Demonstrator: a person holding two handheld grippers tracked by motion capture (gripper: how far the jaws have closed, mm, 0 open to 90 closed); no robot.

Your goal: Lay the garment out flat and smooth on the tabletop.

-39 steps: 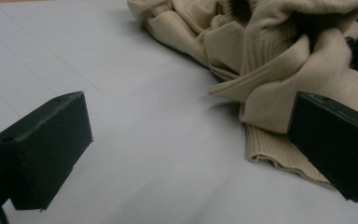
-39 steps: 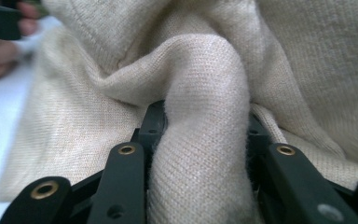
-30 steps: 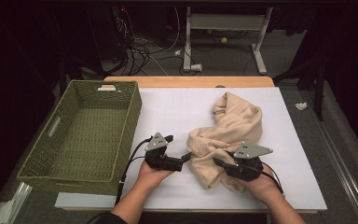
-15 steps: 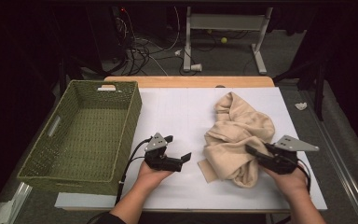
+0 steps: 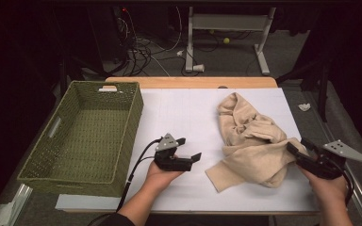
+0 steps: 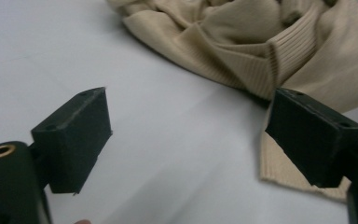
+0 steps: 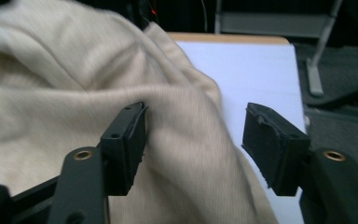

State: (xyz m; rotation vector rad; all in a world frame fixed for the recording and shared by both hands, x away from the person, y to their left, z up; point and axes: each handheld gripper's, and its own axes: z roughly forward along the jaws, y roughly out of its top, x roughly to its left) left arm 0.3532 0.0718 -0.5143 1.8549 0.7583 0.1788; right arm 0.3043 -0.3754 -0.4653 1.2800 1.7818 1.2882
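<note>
A beige knitted sweater (image 5: 252, 141) lies crumpled on the right half of the white table sheet (image 5: 179, 108). My right gripper (image 5: 298, 146) is at its right edge, and its jaws have just been opening. In the right gripper view the sweater (image 7: 74, 93) bulges between the jaws of the right gripper (image 7: 193, 135); the left pad touches it and the right pad stands apart. My left gripper (image 5: 190, 148) rests left of the sweater, open. Its jaws have just been closing slightly with only bare sheet between them. The left gripper (image 6: 189, 126) faces the ribbed hem (image 6: 284, 172).
A green woven basket (image 5: 134, 117) stands empty on the left side of the table. Beyond the far wooden edge (image 5: 193, 83) are cables and a metal stand's legs on the floor. A small white scrap (image 5: 304, 107) lies off the table's right side.
My right gripper has moved to the right, pulling the sweater's near part with it and spreading it, and its jaws stand wider. The left hand has stayed where it was.
</note>
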